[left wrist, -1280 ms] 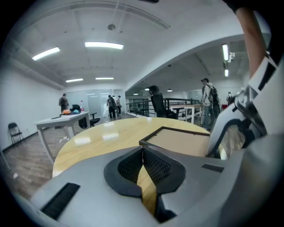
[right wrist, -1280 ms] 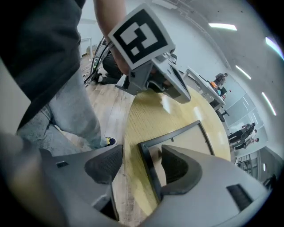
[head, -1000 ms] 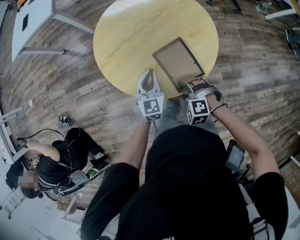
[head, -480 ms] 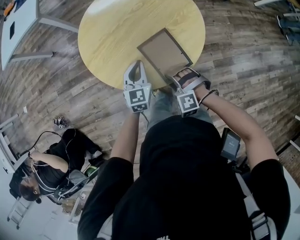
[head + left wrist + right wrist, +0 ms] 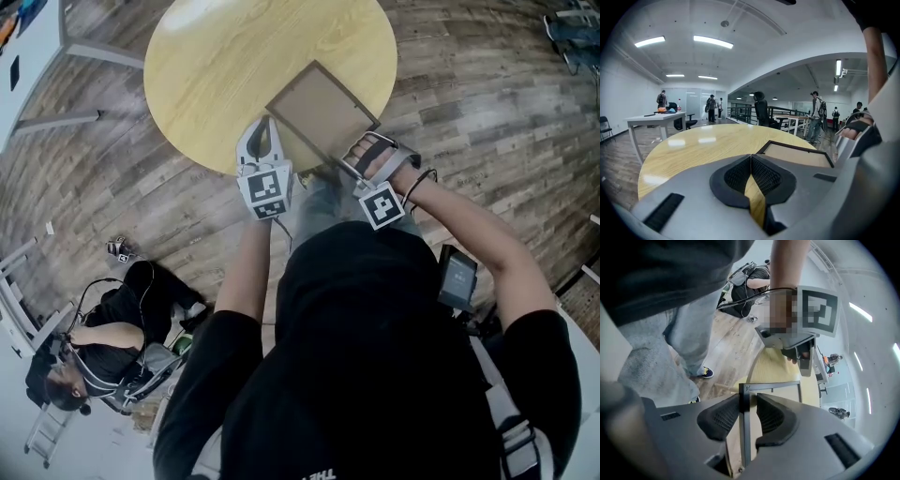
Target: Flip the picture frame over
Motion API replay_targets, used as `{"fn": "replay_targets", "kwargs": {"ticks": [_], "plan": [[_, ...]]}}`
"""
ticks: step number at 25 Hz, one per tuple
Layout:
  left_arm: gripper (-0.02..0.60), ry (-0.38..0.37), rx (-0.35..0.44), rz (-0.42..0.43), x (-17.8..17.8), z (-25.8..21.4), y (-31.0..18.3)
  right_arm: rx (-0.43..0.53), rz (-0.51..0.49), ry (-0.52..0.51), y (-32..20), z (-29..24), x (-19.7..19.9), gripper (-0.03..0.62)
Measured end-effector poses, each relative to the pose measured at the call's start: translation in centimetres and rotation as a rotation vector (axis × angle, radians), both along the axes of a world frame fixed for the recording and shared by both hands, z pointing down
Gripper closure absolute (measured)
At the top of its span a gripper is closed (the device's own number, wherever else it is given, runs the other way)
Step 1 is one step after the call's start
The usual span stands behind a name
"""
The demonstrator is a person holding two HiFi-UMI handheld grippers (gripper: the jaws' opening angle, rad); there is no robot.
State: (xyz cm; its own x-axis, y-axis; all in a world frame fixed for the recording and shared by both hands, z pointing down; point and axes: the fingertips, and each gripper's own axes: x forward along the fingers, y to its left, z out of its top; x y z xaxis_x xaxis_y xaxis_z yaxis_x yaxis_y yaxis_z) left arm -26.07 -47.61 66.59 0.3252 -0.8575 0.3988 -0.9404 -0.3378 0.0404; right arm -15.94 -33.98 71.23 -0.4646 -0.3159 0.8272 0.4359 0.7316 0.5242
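Near the front edge of the round, pale wooden table (image 5: 216, 66) lies the rectangular picture frame with a thin dark rim (image 5: 319, 108), flat on the tabletop with its plain brown panel facing up and turned so that one corner points towards the person. At that near side the right gripper (image 5: 347, 169) points steeply down at the rim. In the right gripper view its jaws (image 5: 749, 399) have just been closing, and one dark rail of the frame (image 5: 744, 427) runs straight between them. One black ribbed pad (image 5: 723, 414) lies against the rail, while a thin strip of pale surface shows between the rail and the other pad, so the rail is bracketed but not pinched from both sides. The left gripper (image 5: 268, 127) hangs over the bare tabletop just beside the frame's left side, apart from it. In the left gripper view its jaws (image 5: 751, 157) are pressed together with nothing between them, the table (image 5: 693, 150) spreads out beyond them and the frame (image 5: 797, 154) sits off to the right. Around the table is a grey-brown wood-plank floor (image 5: 487, 122). A white table (image 5: 28, 47) stands at the far left, and a person in dark clothes (image 5: 112, 328) sits low on the floor at the lower left.
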Motion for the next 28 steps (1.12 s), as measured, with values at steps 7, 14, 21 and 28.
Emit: {"fn": "replay_targets", "kwargs": {"ticks": [7, 14, 21, 28], "plan": [[0.558, -0.003, -0.006, -0.003, -0.2, 0.0, -0.3, -0.039, 0.01, -0.086, -2.2, -4.6, -0.4, 0.501], [0.558, -0.011, -0.011, -0.005, 0.1, 0.4, -0.2, -0.139, 0.212, -0.346, -6.4, -12.3, -1.9, 0.52], [0.558, -0.014, -0.013, -0.005, 0.4, 0.4, 0.2, -0.482, 0.488, -0.699, -9.5, -19.8, -2.4, 0.52], [0.558, -0.02, -0.015, -0.003, 0.3, 0.2, 0.4, -1.153, 0.892, -1.165, -13.1, -21.8, 0.4, 0.52]]}}
